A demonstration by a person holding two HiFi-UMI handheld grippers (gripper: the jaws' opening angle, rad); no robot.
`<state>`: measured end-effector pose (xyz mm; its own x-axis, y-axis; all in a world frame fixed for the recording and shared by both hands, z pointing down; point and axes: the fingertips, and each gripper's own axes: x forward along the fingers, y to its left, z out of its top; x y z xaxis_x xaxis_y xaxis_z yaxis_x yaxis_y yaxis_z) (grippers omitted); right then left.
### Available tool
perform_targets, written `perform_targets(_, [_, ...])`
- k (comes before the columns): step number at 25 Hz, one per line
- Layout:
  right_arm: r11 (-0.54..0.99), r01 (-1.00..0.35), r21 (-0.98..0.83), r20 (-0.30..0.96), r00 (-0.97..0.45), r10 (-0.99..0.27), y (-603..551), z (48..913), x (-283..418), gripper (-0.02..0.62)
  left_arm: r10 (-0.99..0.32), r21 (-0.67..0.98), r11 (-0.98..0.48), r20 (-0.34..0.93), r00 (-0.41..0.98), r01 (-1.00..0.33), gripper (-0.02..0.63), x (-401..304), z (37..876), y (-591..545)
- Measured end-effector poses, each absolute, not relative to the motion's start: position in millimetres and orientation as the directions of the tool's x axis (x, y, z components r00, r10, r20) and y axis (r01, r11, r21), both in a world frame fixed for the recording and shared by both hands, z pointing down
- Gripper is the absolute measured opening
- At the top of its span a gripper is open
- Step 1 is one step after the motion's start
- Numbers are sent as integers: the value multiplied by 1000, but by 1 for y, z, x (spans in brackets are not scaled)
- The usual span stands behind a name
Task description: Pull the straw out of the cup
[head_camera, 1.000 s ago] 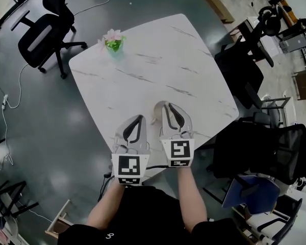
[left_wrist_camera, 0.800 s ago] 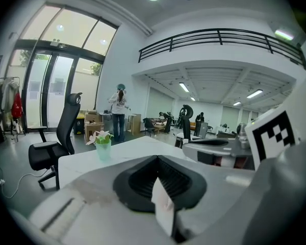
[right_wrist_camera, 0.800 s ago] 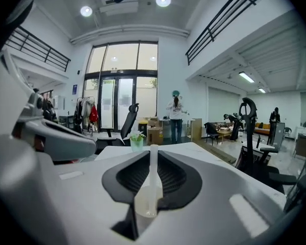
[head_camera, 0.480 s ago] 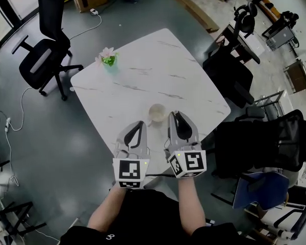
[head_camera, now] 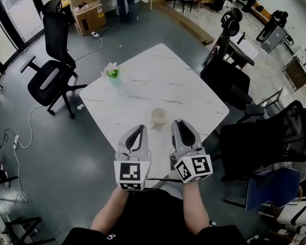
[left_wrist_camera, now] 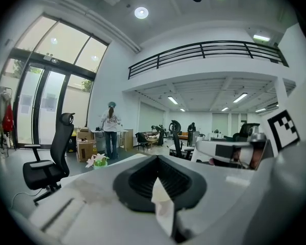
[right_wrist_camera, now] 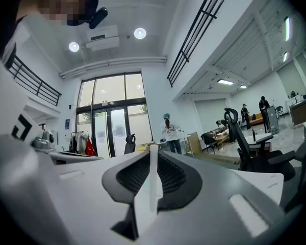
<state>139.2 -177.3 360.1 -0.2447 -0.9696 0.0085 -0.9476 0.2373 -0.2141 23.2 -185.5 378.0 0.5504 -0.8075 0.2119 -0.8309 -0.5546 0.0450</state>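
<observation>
A beige cup [head_camera: 158,117] stands upright on the white marble table [head_camera: 143,88], near its front edge, and I see no straw in it. My right gripper [head_camera: 177,122] hangs to the right of the cup, raised off the table. In the right gripper view a thin white straw [right_wrist_camera: 153,182] stands upright between the jaws of my right gripper [right_wrist_camera: 152,151], which is shut on it. My left gripper [head_camera: 139,128] is held up to the left of the cup. In its own view the left gripper [left_wrist_camera: 156,160] has its tips together and nothing in them.
A small green pot of pink flowers [head_camera: 112,73] sits at the table's far left corner. Black office chairs stand at the left [head_camera: 53,78] and right [head_camera: 229,80] of the table. A person [left_wrist_camera: 111,131] stands far back by cardboard boxes [head_camera: 89,14].
Both grippers have risen from the table edge and pulled back towards me. The cup, hidden behind the right gripper a second ago, now stands in plain view beyond the fingertips.
</observation>
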Motion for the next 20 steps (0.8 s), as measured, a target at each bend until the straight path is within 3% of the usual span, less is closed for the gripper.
perform_targets(20, [217,-953,-209,-15,-219,-976,-148,347,149,46,-790,33,-588,191,583,-808,1,37,370,-164])
